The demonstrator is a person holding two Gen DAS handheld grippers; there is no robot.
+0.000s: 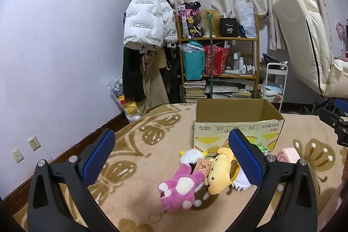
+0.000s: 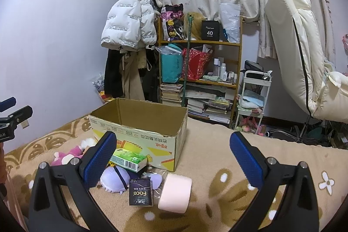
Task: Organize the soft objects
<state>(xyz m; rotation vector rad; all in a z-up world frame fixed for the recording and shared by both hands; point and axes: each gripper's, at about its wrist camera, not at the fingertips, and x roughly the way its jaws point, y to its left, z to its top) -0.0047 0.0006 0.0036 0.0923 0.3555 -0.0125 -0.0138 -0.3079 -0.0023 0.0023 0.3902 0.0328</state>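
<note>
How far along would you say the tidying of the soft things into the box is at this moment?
Nothing looks done: what shows of the inside of the cardboard box is bare. Nothing is in hand; the left gripper and right gripper are both open. Left to do: the pink plush, yellow plush, purple plush, green tissue pack and pink roll lie on the blanket.

Two grippers, both wide open, holding nothing

The left gripper (image 1: 171, 153) points forward and a bit down; its two black arms spread apart like a V; the blue pads (image 1: 99, 158) face each other with a big gap between them. The right gripper (image 2: 173, 156) is posed the same way; its blue pads (image 2: 245, 158) stand far apart too; a bit of the left gripper peeks in at the left edge of the right camera's view.
</note>
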